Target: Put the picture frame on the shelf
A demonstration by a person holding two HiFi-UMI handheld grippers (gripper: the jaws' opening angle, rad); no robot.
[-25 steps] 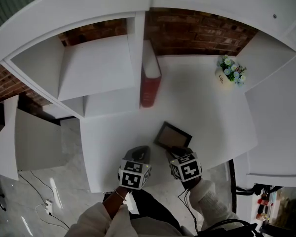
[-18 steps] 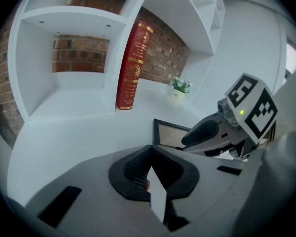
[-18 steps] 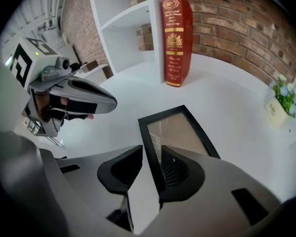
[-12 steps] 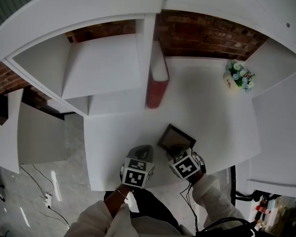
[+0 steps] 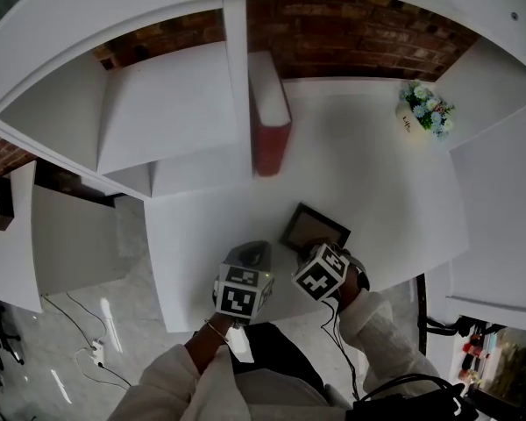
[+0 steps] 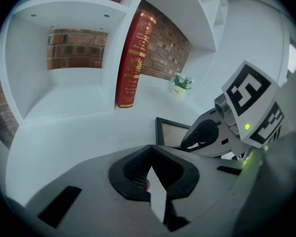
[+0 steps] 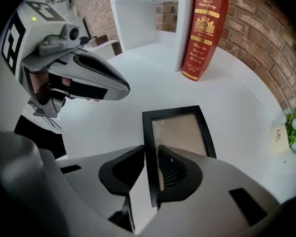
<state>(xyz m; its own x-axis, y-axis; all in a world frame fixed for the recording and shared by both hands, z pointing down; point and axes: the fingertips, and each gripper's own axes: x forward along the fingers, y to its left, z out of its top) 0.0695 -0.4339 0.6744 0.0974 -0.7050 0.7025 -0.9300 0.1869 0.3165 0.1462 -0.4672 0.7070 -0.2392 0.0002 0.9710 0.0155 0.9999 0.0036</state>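
Note:
A black picture frame (image 5: 317, 226) with a pale glass front lies on the white surface (image 5: 377, 174) near its front edge. My right gripper (image 5: 310, 251) points steeply down at the frame's near side. In the right gripper view (image 7: 150, 149) its jaws have just been closing, and they pinch the frame's (image 7: 180, 132) left rail, one pad on each side. My left gripper (image 5: 252, 253) hangs just left of it, shut and empty, its tip (image 6: 150, 149) short of the frame (image 6: 171, 132).
A red book (image 5: 270, 134) stands upright against the divider of the white shelf unit (image 5: 171, 112), whose left compartment holds nothing. A small pot of flowers (image 5: 423, 112) sits at the back right. A brick wall (image 5: 359, 38) is behind.
My right gripper has rolled about its own axis and settled over the frame's near edge. The left gripper has stayed in place. The head view has shifted slightly.

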